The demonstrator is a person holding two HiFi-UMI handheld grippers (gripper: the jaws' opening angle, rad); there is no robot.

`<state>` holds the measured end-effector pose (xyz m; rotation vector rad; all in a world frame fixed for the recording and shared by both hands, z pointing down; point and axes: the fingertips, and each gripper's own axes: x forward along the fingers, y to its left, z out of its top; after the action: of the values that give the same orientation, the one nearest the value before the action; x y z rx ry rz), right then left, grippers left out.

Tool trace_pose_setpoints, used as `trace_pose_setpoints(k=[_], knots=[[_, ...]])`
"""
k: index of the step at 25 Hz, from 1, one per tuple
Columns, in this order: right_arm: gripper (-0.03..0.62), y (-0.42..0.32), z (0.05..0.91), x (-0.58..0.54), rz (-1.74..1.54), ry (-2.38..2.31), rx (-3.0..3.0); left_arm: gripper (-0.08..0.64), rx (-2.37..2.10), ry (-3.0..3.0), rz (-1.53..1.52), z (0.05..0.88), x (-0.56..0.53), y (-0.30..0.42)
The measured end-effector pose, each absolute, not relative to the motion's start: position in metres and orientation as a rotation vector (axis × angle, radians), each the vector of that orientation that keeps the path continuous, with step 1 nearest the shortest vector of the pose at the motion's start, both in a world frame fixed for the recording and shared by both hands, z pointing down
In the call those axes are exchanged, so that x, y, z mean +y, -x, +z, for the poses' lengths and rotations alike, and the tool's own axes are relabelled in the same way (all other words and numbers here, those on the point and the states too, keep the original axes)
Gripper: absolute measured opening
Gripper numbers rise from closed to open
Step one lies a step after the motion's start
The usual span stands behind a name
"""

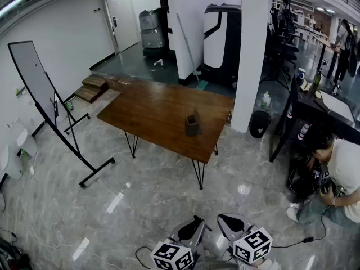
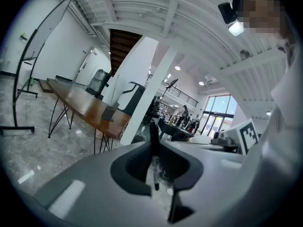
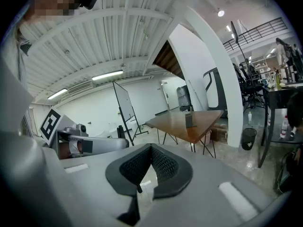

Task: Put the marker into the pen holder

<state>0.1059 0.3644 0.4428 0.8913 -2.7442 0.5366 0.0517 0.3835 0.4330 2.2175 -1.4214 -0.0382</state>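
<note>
**1 marker pinched, holder well ahead**

Marker (image 2: 154, 137) sits pinched in your left gripper (image 1: 195, 227), long axis upright across the jaws, 1 end poking above them, the other below; cap end unclear. Right gripper (image 3: 151, 150) is pressed together, empty. Pen holder (image 1: 192, 125) stands on the table (image 1: 152, 108), well apart. Walk in, hold the marker vertical, and centre it over the opening before releasing.

My feed: brown table (image 1: 152, 112) — dark grey pen holder (image 1: 192, 125) on it, grey marbled floor (image 1: 163, 193) beneath it.
</note>
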Motion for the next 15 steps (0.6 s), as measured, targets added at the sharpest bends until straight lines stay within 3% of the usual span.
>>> trace_pose_setpoints(k=[15], knots=[[0.0,-0.064,0.445,0.216,0.593,-0.95,-2.751,0.048,-1.39,-2.232,-0.04,0.441,0.227,-0.003]])
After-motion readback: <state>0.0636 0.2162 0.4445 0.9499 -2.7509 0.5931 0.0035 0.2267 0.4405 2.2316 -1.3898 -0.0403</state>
